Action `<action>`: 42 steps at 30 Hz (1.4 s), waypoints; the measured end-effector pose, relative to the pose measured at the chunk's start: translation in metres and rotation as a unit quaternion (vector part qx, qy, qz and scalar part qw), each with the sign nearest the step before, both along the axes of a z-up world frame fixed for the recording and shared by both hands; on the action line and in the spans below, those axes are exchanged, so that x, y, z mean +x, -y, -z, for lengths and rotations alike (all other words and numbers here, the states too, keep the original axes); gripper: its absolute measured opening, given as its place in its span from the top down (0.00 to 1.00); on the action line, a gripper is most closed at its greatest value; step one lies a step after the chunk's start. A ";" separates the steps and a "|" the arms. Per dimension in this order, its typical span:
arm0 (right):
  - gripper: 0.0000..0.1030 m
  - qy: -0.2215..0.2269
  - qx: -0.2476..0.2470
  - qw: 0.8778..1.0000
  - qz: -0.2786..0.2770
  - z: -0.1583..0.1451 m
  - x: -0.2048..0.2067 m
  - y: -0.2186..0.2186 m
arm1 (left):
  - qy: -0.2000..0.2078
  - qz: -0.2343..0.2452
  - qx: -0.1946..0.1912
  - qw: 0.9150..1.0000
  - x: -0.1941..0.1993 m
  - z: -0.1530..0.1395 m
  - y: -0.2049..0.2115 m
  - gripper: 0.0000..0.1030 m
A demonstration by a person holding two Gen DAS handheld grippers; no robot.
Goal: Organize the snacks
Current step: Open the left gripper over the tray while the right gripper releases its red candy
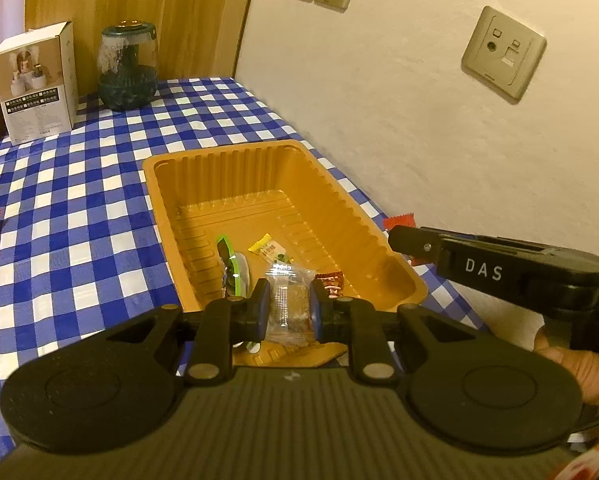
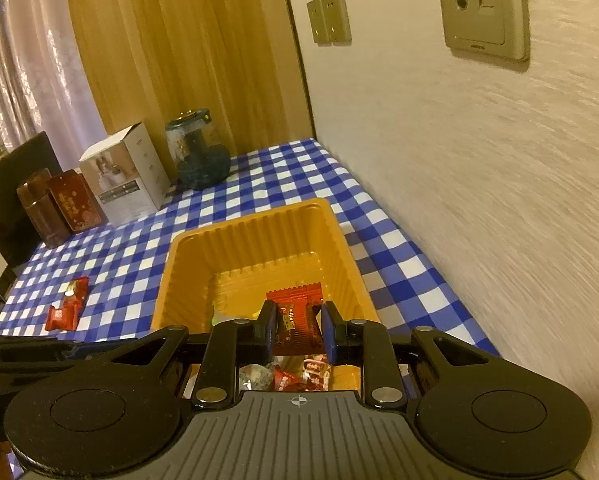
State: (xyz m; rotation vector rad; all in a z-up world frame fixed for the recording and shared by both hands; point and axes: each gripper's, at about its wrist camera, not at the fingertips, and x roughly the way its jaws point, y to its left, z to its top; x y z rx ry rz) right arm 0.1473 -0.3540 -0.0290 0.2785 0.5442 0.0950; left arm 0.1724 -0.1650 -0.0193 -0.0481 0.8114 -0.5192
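Jaws of both grippers pinch wrapped snacks above the near end of the orange tray (image 1: 235,168).

I have the left gripper (image 1: 287,308) closed on a clear-wrapped snack (image 1: 289,304) and the right gripper (image 2: 299,330) closed on a red-wrapped snack (image 2: 297,316), each held across its middle. I judge both light, crinkly and slippery, the contents possibly brittle; a gentle mid-body grip suits. Thin ribbed plastic forms the tray, which sits on the checked tabletop (image 1: 79,184). Two red packets (image 2: 68,304) lie far left.
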 end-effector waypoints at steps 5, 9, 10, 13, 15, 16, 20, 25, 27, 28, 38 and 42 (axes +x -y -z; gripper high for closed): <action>0.77 -0.004 0.002 1.000 -0.002 0.003 0.008 0.000 | -0.003 -0.001 0.002 1.000 0.009 0.006 0.002 0.82; 0.77 -0.008 0.003 1.000 -0.002 0.006 0.012 -0.001 | -0.005 -0.001 0.006 1.000 0.015 0.012 0.004 0.82; 0.77 -0.009 0.003 1.000 -0.002 0.007 0.012 -0.002 | -0.006 -0.001 0.007 1.000 0.017 0.013 0.004 0.82; 0.77 -0.012 0.004 1.000 -0.002 0.009 0.014 -0.003 | -0.005 -0.003 0.010 1.000 0.020 0.017 0.004 0.82; 0.77 -0.015 0.004 1.000 -0.002 0.010 0.015 -0.003 | -0.005 -0.010 0.008 1.000 0.023 0.019 0.002 0.81; 0.77 -0.016 0.005 1.000 -0.002 0.010 0.016 -0.003 | -0.006 -0.013 0.008 1.000 0.024 0.020 0.000 0.79; 0.77 -0.019 0.004 1.000 -0.001 0.012 0.016 -0.004 | -0.011 -0.022 0.006 1.000 0.024 0.023 -0.012 0.78; 0.77 -0.021 0.005 1.000 -0.004 0.013 0.016 -0.006 | -0.009 -0.035 0.003 0.999 0.015 0.021 -0.029 0.78; 0.77 -0.020 0.006 1.000 -0.006 0.013 0.016 -0.008 | -0.009 -0.042 0.001 0.999 0.012 0.020 -0.036 0.78; 0.77 -0.020 0.006 1.000 -0.008 0.012 0.017 -0.008 | -0.009 -0.044 -0.001 0.999 0.010 0.020 -0.038 0.78; 0.76 -0.014 0.005 1.000 -0.023 0.004 0.021 -0.020 | -0.009 -0.050 -0.001 0.999 0.005 0.017 -0.046 0.77; 0.76 -0.011 0.006 1.000 -0.027 0.001 0.024 -0.024 | -0.009 -0.052 -0.003 0.999 0.005 0.017 -0.047 0.75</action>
